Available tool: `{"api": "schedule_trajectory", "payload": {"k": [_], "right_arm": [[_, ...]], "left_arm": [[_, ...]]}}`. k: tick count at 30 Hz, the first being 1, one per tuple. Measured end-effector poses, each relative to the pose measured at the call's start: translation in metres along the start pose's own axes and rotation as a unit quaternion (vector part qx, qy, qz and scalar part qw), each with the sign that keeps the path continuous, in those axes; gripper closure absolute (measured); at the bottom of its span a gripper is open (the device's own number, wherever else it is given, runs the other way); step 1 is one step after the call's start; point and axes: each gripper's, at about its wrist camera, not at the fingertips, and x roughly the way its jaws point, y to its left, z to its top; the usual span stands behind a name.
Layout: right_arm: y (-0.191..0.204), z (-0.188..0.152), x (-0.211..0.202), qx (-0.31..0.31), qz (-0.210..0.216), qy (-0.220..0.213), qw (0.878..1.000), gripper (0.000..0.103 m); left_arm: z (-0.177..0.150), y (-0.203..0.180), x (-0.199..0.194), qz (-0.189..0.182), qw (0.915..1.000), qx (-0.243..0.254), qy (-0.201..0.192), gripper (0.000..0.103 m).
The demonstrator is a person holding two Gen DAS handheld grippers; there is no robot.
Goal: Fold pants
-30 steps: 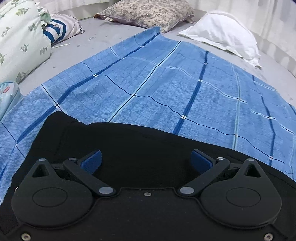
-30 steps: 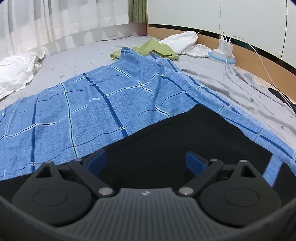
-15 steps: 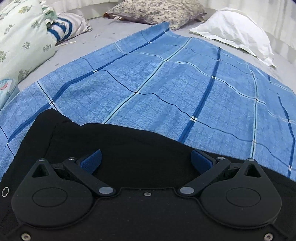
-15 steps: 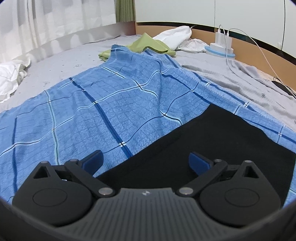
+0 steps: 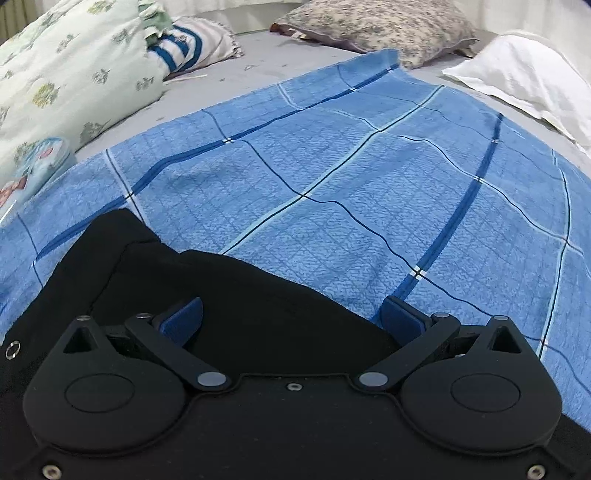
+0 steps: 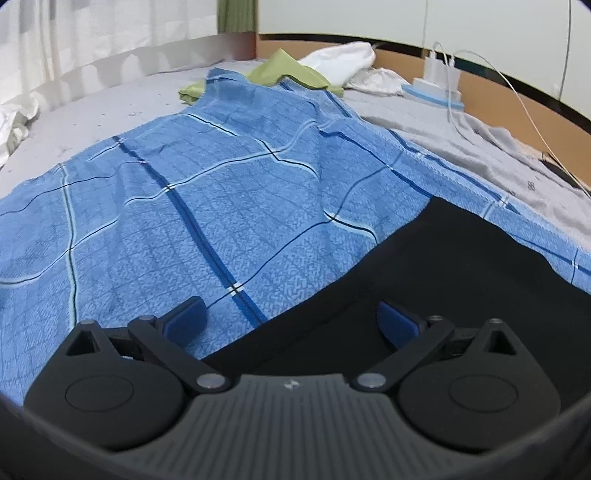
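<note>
over blanket [image 5: 332,184], both grippers' fingers [image 5: 183,319] splayed above pants [image 5: 258,295].

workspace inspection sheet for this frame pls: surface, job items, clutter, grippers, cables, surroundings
Surface: blue checked woven blanket spread over a grey bedsheet, lightly rippled.
Job's things: black fabric pants lying on the blanket at its near edge, one layer overlapping another at the left.
Clutter: white pillow, floral patterned pillow, pale green floral quilt, olive green cloth, white bundled cloth.
Grippers: left gripper open over the pants; right gripper open over the pants' edge; neither grips fabric.
Cables: white charger cables running from a white power strip.
Surroundings: white sheer curtains, brown wooden headboard.
</note>
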Motion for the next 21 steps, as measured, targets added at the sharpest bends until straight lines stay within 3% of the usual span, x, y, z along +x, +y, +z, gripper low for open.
{"api": "schedule_trajectory", "payload": {"k": [1, 3, 4, 5, 6, 7, 9, 12, 16, 21], "right_arm": [[-0.001, 0.001, 0.001, 0.003, -0.001, 0.004, 1.000, 0.006], [-0.004, 0.003, 0.000, 0.008, -0.004, 0.003, 1.000, 0.022], [-0.006, 0.004, -0.001, 0.009, -0.002, 0.000, 1.000, 0.026], [-0.008, 0.003, -0.002, 0.009, 0.006, -0.004, 1.000, 0.038], [-0.009, 0.003, -0.004, 0.006, 0.010, -0.006, 1.000, 0.057], [-0.011, 0.003, -0.005, 0.002, 0.004, -0.009, 1.000, 0.067], [-0.020, 0.005, -0.008, 0.005, 0.008, -0.007, 1.000, 0.084], [-0.045, 0.010, -0.014, 0.048, 0.047, 0.008, 0.998, 0.099], [-0.083, 0.010, -0.033, 0.102, 0.077, 0.000, 0.992, 0.101], [-0.128, 0.001, -0.066, 0.106, 0.093, -0.032, 0.989, 0.101]], "left_arm": [[0.000, 0.001, 0.000, -0.002, 1.0000, -0.001, 0.001, 0.000], [-0.001, 0.004, -0.002, -0.007, 1.0000, -0.002, -0.003, 0.004], [-0.004, 0.005, -0.006, -0.006, 0.9998, -0.003, -0.017, 0.018], [-0.008, 0.006, -0.011, -0.004, 0.9994, -0.005, -0.034, 0.048], [-0.011, 0.006, -0.017, -0.007, 0.9984, 0.000, -0.055, 0.065], [-0.013, 0.006, -0.019, -0.021, 0.9978, 0.007, -0.062, 0.091], [-0.016, 0.009, -0.025, -0.044, 0.9972, -0.001, -0.060, 0.096], [-0.019, 0.015, -0.034, -0.060, 0.9962, -0.005, -0.063, 0.101], [-0.023, 0.036, -0.055, -0.093, 0.9925, -0.025, -0.074, 0.101], [-0.038, 0.071, -0.098, -0.121, 0.9847, -0.020, -0.123, 0.101]]}}
